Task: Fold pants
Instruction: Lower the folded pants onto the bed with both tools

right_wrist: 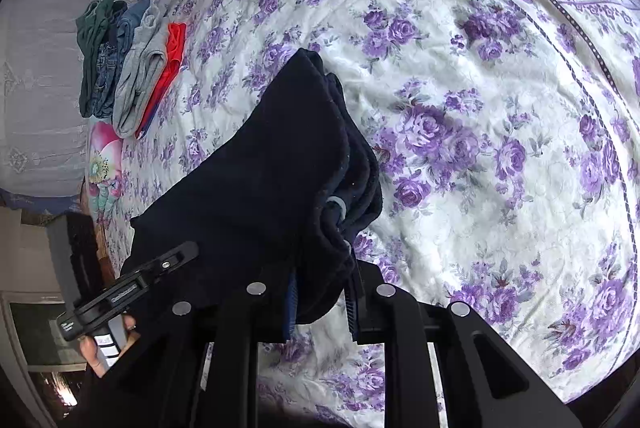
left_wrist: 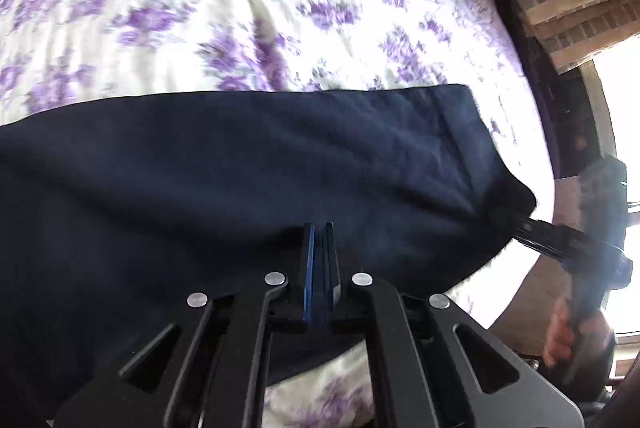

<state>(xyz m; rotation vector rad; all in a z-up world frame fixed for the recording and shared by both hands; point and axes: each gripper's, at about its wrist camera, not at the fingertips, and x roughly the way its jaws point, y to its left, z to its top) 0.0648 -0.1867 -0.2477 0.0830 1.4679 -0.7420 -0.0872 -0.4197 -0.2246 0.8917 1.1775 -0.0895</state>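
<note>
Dark navy pants (left_wrist: 248, 180) stretched lengthwise left to right over the floral bedspread (left_wrist: 240, 8), left gripper (left_wrist: 319, 252) pinched tight on their near edge, right gripper (right_wrist: 320, 292) clamping the bunched end, folded clothes pile (right_wrist: 128, 68) well apart.

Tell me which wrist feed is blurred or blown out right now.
Left wrist view: motion blur smears the floral bedspread, and window glare whites out the right edge behind the right gripper. Right wrist view: sharp and evenly lit, with the dark pants showing little detail.
</note>
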